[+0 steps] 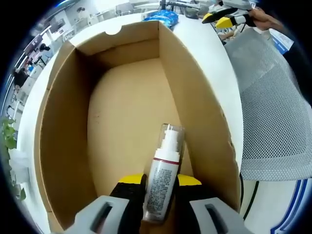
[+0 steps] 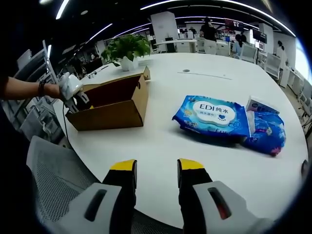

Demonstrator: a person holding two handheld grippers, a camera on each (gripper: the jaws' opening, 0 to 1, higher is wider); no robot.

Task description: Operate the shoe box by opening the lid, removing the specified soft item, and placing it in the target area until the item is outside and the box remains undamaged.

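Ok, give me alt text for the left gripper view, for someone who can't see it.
The left tongs grip a white pump bottle inside an open cardboard shoe box on a white table. A grey mesh chair stands beside it, and the right tongs show at the far edge.

Ahead of the left jaws, the open brown shoe box [image 1: 122,112] is matt, plain cardboard; between them lies a glossy white plastic pump bottle [image 1: 163,175]. Beyond the right jaws, shiny blue plastic-film wipe packs [image 2: 212,117] crinkle on a smooth white tabletop [image 2: 161,141].
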